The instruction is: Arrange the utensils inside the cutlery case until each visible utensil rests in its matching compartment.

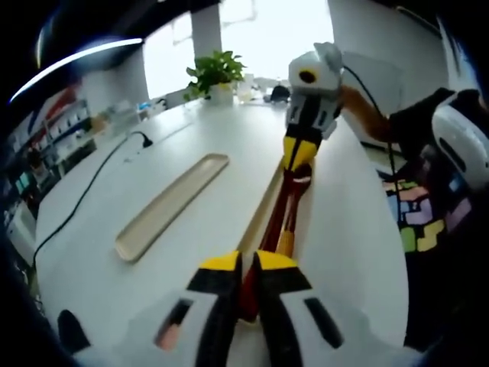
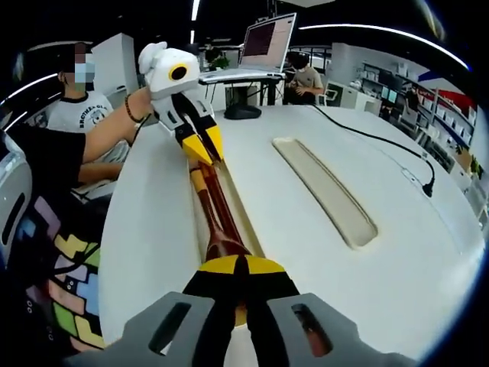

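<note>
left gripper: grey moulded body, black jaws, yellow tips | right gripper: same grey shell, two slots on top, black jaws with yellow tips | casing behind the jaws: white, rounded | cable: thin, black | person: black short sleeve, dark bead bracelet, multicoloured block-pattern fabric

two grippers, two trays, one plant
</note>
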